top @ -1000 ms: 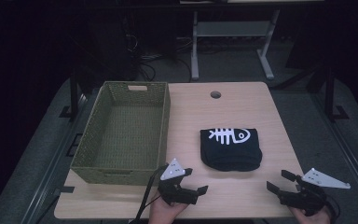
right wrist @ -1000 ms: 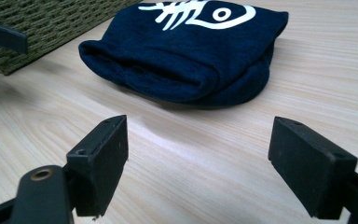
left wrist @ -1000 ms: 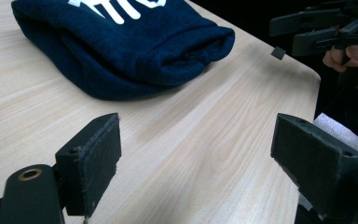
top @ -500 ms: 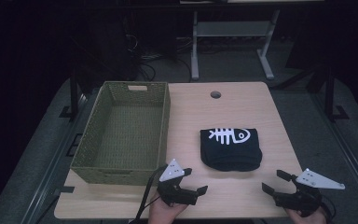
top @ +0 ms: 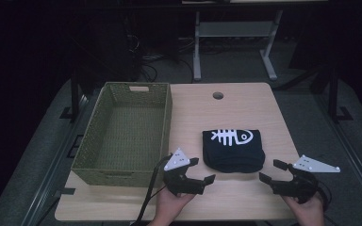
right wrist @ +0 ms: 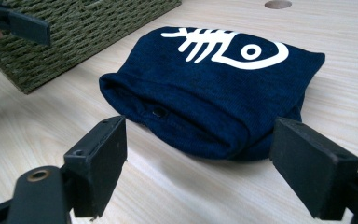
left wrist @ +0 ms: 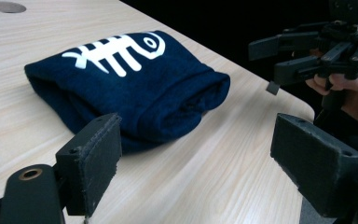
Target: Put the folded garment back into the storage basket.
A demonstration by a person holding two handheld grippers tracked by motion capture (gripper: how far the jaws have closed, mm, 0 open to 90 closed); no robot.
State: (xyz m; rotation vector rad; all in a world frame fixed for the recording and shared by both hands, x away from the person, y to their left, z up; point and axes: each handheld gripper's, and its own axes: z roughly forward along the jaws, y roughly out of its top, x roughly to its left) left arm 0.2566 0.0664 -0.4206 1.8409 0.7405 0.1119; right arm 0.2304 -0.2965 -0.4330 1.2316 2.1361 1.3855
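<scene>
Folded navy-blue cloth with a white fish-skeleton print [top: 234, 149] lying flat on the pale wooden worktop [top: 226, 113], just right of the olive woven rectangular basket [top: 125, 132]. Left claw [top: 201, 170] and right claw [top: 267, 171], each hand-held near the worktop's front edge, flank the cloth's near fold; both have jaws spread apart, gripping nothing and clear of the cloth.

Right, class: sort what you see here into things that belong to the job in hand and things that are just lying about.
Belongs to the job:
- folded navy garment with a white fish-bone print
- left gripper, open, pointed at it
- right gripper, open, pointed at it
- probably the woven basket, empty beside it

Just lying about:
- metal stand on the floor behind the table
- cables on the floor
</scene>
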